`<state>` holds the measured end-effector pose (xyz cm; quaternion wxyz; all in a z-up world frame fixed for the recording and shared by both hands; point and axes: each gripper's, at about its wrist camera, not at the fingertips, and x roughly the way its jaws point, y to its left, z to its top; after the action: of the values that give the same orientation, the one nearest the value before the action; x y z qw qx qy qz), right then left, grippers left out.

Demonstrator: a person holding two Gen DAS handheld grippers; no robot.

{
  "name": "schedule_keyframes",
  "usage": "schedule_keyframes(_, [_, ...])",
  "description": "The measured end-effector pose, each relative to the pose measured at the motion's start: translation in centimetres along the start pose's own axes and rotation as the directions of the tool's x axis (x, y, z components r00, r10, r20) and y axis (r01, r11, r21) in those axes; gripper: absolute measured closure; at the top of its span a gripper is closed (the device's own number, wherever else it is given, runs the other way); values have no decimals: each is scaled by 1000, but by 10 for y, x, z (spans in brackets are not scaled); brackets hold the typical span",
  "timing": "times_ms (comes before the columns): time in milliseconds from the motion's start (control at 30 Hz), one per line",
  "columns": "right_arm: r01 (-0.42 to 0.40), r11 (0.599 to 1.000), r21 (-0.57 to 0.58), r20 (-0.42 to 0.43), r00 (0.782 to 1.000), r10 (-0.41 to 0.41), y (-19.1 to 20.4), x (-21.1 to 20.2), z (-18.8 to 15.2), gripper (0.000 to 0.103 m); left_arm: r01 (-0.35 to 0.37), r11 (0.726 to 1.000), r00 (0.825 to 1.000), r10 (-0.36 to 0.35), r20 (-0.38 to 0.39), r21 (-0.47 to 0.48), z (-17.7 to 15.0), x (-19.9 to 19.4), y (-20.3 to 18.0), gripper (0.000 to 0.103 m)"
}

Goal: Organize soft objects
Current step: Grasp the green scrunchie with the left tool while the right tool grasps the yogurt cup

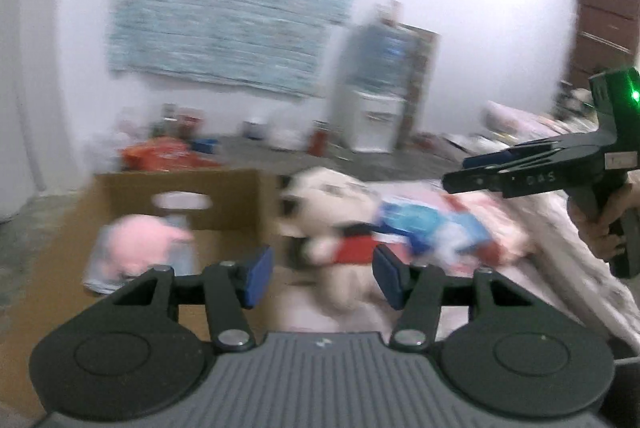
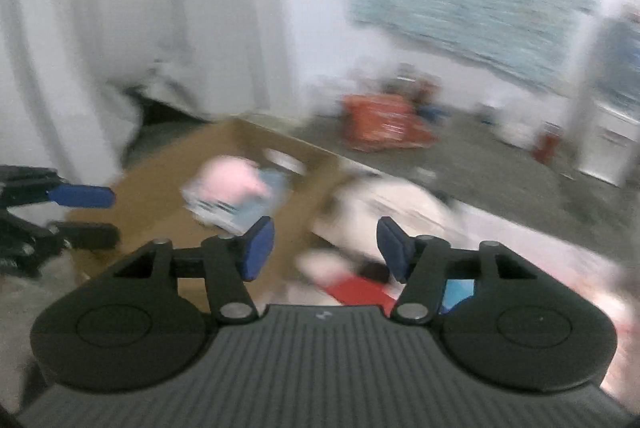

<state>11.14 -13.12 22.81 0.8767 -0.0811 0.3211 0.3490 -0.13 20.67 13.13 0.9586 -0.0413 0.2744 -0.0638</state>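
Observation:
Both views are motion-blurred. A white plush toy with black ears and red clothes (image 1: 332, 224) lies on a pale bedcover just right of an open cardboard box (image 1: 224, 196). A pink soft toy (image 1: 140, 240) lies inside the box on a pale blue item. My left gripper (image 1: 323, 274) is open and empty, just short of the plush. My right gripper (image 2: 326, 248) is open and empty above the same plush (image 2: 384, 208); it also shows at the right of the left wrist view (image 1: 456, 182). The box (image 2: 168, 180) and pink toy (image 2: 232, 180) show left of it.
A blue-and-white soft item (image 1: 424, 228) lies on the bedcover (image 1: 560, 268) right of the plush. An orange bag (image 1: 160, 154), bottles and a white appliance (image 1: 372, 116) stand on the grey floor by the far wall. White curtains (image 2: 100, 28) hang on the left.

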Motion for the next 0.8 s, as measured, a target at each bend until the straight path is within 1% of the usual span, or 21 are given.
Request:
schedule_keyframes(67, [57,998,28,-29,998,-56,-35,-26,-33,45,65,998,998,-64,-25,17,-8,15,-29,47])
schedule_keyframes(100, [74,996,42,-37,997,-73,-46,-34,-47,45,101,995,994,-100,-46,26,-13,25,-43,47])
schedule_keyframes(133, [81,995,54,-46,996,-79,-56,-41,-63,45,129,991,990,-127,-65,32,-20,34,-56,47])
schedule_keyframes(200, [67,993,96,-60,996,-61,-73,-51,-96,45,172,984,980,-166,-113,49,-34,53,-78,49])
schedule_keyframes(267, [56,989,140,-80,996,-45,-80,-51,-123,45,208,977,964,-196,-177,47,-49,76,-94,51])
schedule_keyframes(333, [55,987,150,-93,995,-41,-83,-45,-143,45,242,970,940,-228,-253,28,-64,101,-106,52])
schedule_keyframes(367, [59,985,163,-96,994,-44,-82,-40,-151,45,248,969,931,-231,-282,23,-71,112,-111,52])
schedule_keyframes(433, [45,982,184,-85,996,-29,-81,-33,-160,45,251,968,914,-229,-336,21,-81,130,-116,52])
schedule_keyframes(467, [41,981,190,-80,996,-27,-71,-20,-154,45,248,969,909,-225,-351,21,-84,136,-117,51])
schedule_keyframes(500, [41,981,188,-76,997,-27,-71,-13,-154,45,249,968,904,-224,-365,23,-86,142,-118,52])
schedule_keyframes(533, [42,982,183,-72,997,-29,-71,-7,-155,42,255,966,893,-223,-392,31,-91,146,-121,53])
schedule_keyframes(567, [41,984,171,-69,997,-29,-66,6,-149,36,256,966,884,-216,-414,41,-93,153,-124,53])
schedule_keyframes(600, [42,987,157,-62,998,-33,-64,11,-147,34,256,965,877,-207,-433,57,-96,156,-126,59])
schedule_keyframes(633, [44,989,143,-53,998,-37,-62,18,-144,31,251,964,874,-189,-447,83,-101,159,-129,65])
schedule_keyframes(667, [39,992,120,-50,998,-33,-62,28,-136,29,243,964,886,-175,-429,108,-104,158,-130,80])
schedule_keyframes(700, [39,994,104,-47,998,-34,-60,35,-133,28,227,964,896,-152,-418,136,-106,158,-132,85])
schedule_keyframes(733, [41,995,93,-44,998,-37,-60,42,-129,24,216,965,903,-138,-407,151,-108,157,-134,87])
schedule_keyframes(800, [54,996,73,-37,998,-51,-58,60,-124,23,210,967,910,-140,-390,144,-109,156,-133,88])
